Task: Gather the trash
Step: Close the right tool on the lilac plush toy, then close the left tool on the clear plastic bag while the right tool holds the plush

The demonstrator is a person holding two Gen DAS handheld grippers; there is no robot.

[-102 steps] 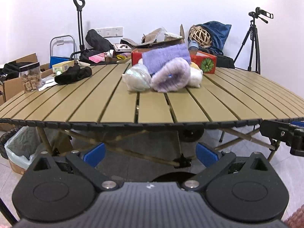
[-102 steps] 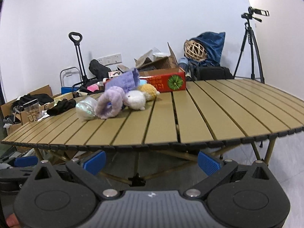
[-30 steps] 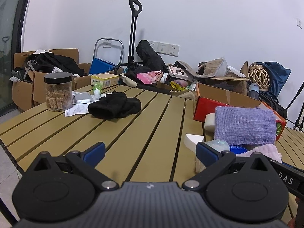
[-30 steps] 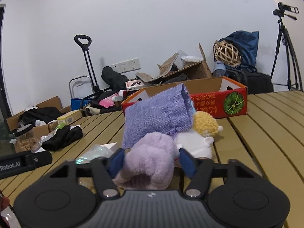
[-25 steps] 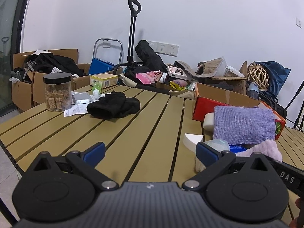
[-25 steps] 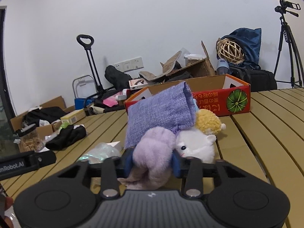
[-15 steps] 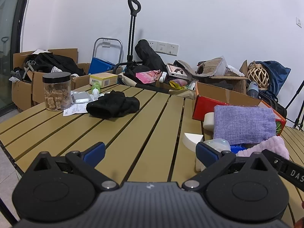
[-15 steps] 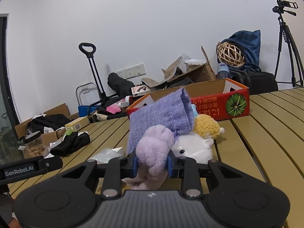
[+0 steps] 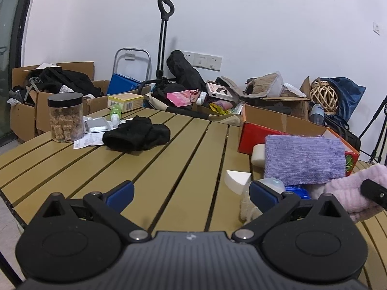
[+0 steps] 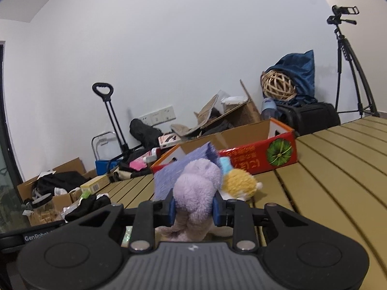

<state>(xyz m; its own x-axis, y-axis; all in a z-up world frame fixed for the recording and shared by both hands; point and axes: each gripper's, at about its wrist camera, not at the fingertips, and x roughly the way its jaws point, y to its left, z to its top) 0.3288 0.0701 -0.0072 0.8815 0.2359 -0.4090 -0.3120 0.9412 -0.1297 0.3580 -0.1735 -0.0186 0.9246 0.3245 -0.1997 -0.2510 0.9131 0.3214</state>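
Observation:
My right gripper [image 10: 194, 209] is shut on a fluffy lilac plush item [image 10: 197, 191] and holds it raised above the slatted table [image 10: 338, 181]. The same item shows at the right edge of the left wrist view [image 9: 348, 188]. Behind it lie a purple knitted cloth [image 10: 169, 176], a yellow and white plush toy [image 10: 238, 186] and a red cardboard box [image 10: 261, 154]. My left gripper [image 9: 191, 193] is open and empty over the table [image 9: 169, 164], beside a crumpled clear plastic wrapper [image 9: 271, 183] and a white wedge [image 9: 235, 177].
On the far left of the table are a black cloth [image 9: 137, 134], a jar of brown cubes [image 9: 65, 120], a foil pack [image 9: 96, 125] and a paper slip [image 9: 87, 141]. Boxes, bags and a trolley [image 9: 162, 46] crowd the wall. A tripod [image 10: 348, 65] stands at the right.
My right gripper closed on the lilac plush item and has lifted it, tilting upward. My left gripper moved over the table earlier and has barely moved since.

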